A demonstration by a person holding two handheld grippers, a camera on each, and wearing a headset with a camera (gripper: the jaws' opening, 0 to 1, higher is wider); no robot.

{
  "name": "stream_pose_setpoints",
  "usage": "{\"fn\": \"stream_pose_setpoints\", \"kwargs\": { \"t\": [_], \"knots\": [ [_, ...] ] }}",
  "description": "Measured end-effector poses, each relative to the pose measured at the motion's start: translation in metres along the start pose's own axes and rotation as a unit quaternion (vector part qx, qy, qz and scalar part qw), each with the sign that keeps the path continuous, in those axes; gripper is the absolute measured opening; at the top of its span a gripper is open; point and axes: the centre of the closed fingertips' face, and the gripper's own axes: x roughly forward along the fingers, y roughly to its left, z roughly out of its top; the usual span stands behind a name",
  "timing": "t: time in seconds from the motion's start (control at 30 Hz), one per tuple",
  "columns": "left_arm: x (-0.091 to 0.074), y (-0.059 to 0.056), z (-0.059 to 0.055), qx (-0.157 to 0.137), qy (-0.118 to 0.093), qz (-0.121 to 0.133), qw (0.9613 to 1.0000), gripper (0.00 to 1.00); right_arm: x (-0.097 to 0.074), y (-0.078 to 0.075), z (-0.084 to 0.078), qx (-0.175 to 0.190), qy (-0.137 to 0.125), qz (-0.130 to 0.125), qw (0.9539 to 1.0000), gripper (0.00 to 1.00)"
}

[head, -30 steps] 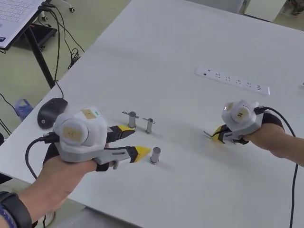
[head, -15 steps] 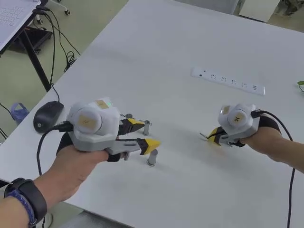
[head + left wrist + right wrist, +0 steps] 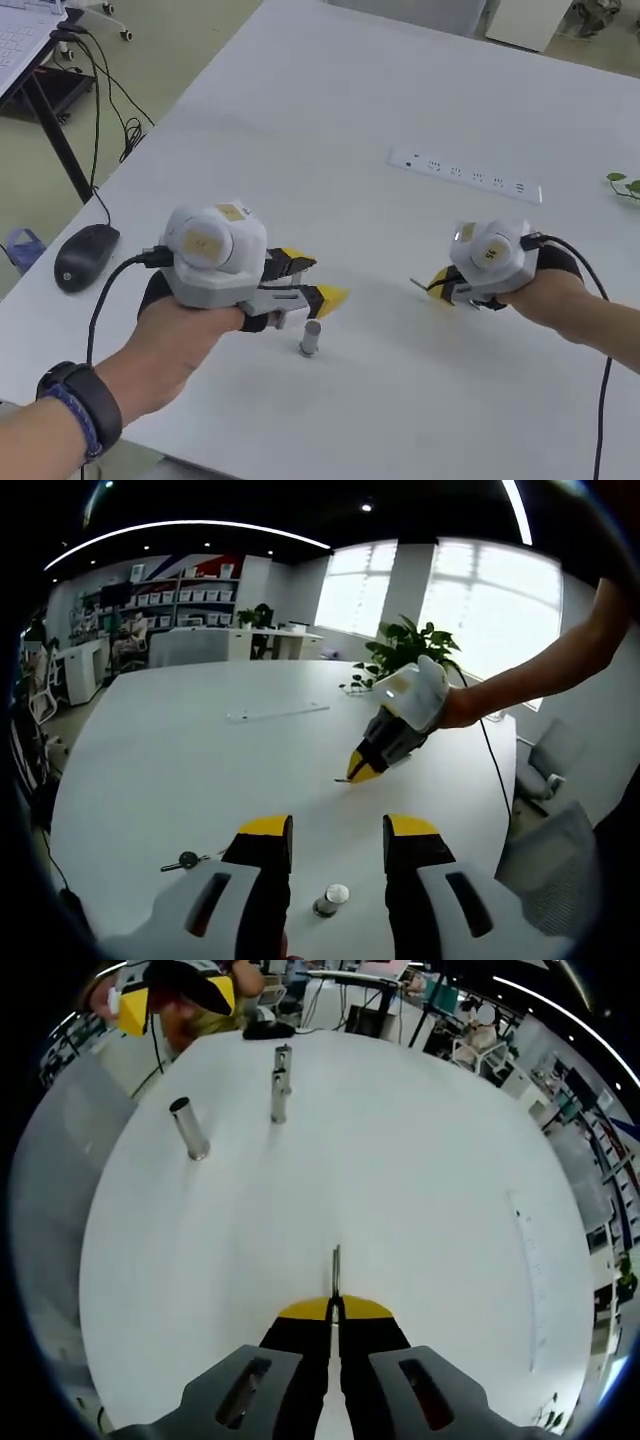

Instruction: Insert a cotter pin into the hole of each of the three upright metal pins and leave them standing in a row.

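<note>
Bare metal pin (image 3: 310,338): short upright cylinder, dull grey steel, smooth sides, flat top; stands alone on the white matte table (image 3: 350,90), toward its near edge. Cotter pin (image 3: 336,1270): thin bright wire, straight, projecting from the tip of the right gripper (image 3: 337,1305), whose black, yellow-tipped jaws are pressed together on it. The wire's long axis runs straight out along the jaws and roughly level with the tabletop, so crosswise to the upright pin. From these jaws the bare pin lies ahead and off to the left in the right gripper view, well apart. Left gripper (image 3: 338,830): jaws apart, nothing between them; it hovers just beside and above the bare pin, which sits below the gap in the left gripper view, making this the nearer hand, well placed to steady the pin. Two further pins (image 3: 279,1085): upright, close together, farther along the same line; each appears to carry a wire through its head, though they overlap and are too small to be certain. The bare pin's cross hole cannot be made out. Also present: white power strip (image 3: 465,175), flat and long; dark mouse (image 3: 82,257), rounded, at the table's left edge.
</note>
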Motion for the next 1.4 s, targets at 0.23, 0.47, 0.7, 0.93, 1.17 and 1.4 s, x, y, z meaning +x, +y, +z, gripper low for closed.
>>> {"fn": "stream_pose_setpoints", "kwargs": {
  "t": [0.23, 0.47, 0.7, 0.93, 1.17, 1.4],
  "knots": [
    [0.012, 0.0, 0.009, -0.016, -0.009, -0.006, 0.9998, 0.35, -0.005, 0.001, 0.013, -0.012, -0.011, -0.009, 0.9998, 0.02],
    [0.017, 0.002, 0.011, -0.03, -0.012, -0.002, 0.9995, 0.34, -0.018, 0.003, 0.033, -0.03, -0.026, -0.024, 0.9989, 0.02],
    [0.021, 0.003, 0.013, -0.046, -0.017, 0.002, 0.9988, 0.33, -0.032, 0.01, 0.051, -0.054, -0.039, -0.038, 0.9971, 0.02],
    [0.026, 0.0, 0.014, -0.066, -0.018, 0.002, 0.9977, 0.32, -0.042, 0.016, 0.066, -0.072, -0.05, -0.048, 0.995, 0.02],
    [0.031, -0.002, 0.018, -0.091, -0.025, -0.001, 0.9955, 0.3, -0.05, 0.023, 0.078, -0.087, -0.061, -0.055, 0.9929, 0.02],
    [0.035, -0.002, 0.02, -0.11, -0.028, -0.005, 0.9935, 0.28, -0.056, 0.029, 0.09, -0.1, -0.07, -0.06, 0.9907, 0.02]
  ]
}}
